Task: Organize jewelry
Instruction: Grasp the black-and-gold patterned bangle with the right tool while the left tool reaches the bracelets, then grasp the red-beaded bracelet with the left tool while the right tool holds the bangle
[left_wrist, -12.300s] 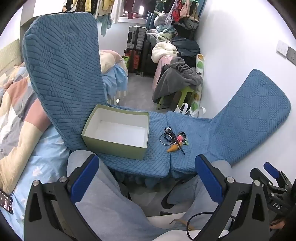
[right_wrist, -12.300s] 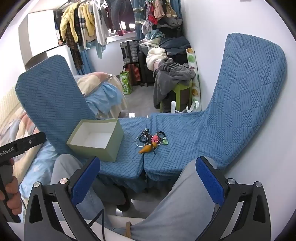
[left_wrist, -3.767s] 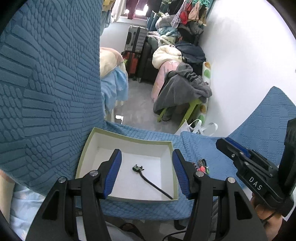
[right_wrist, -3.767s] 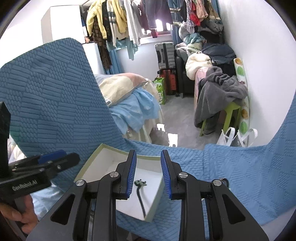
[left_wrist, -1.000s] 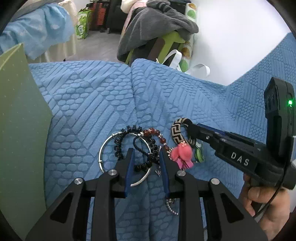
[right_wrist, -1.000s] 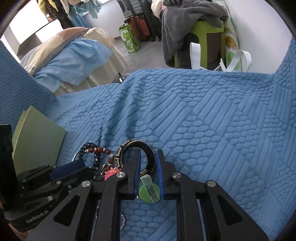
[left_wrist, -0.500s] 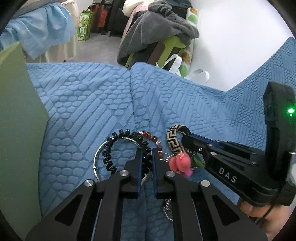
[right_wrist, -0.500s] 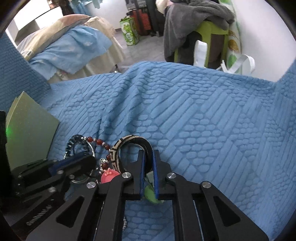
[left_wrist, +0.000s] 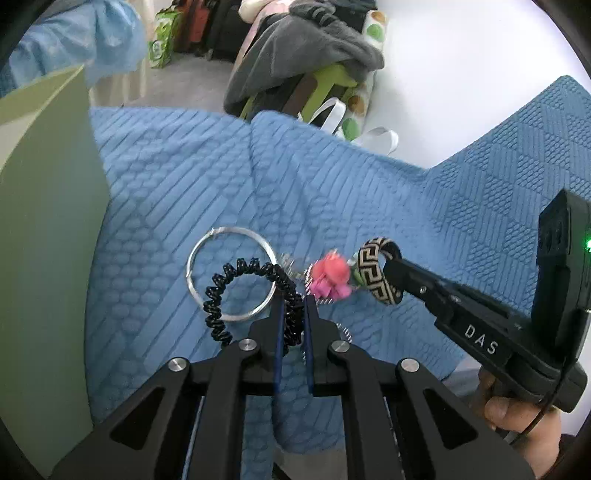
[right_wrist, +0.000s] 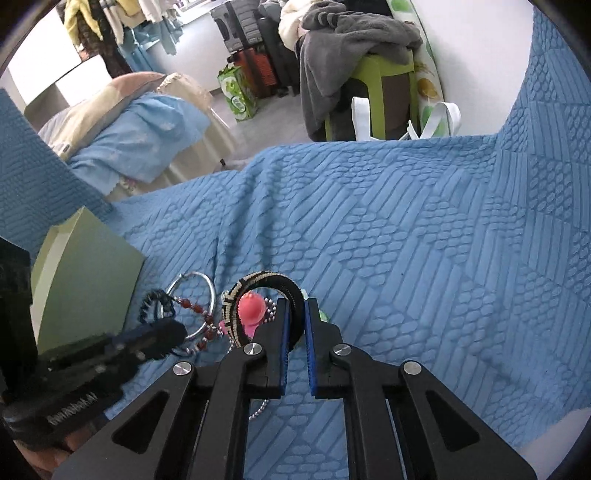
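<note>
Both claws newly clamped: coil tie (left_wrist: 236, 291); patterned bangle (right_wrist: 266, 291)

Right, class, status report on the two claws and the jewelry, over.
Left claw shut on black coil bracelet. Right claw shut on patterned bangle. Silver hoop, pink charm tangled between. Green box beside.

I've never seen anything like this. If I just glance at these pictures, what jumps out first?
Probably the tangle of jewelry in the middle of the quilted blue cover: the left gripper is pinched on a black coiled spiral band, the right gripper on a woven black-and-cream patterned bangle. Between them sits a bright pink charm, with a thin silver hoop just left of it.
</note>
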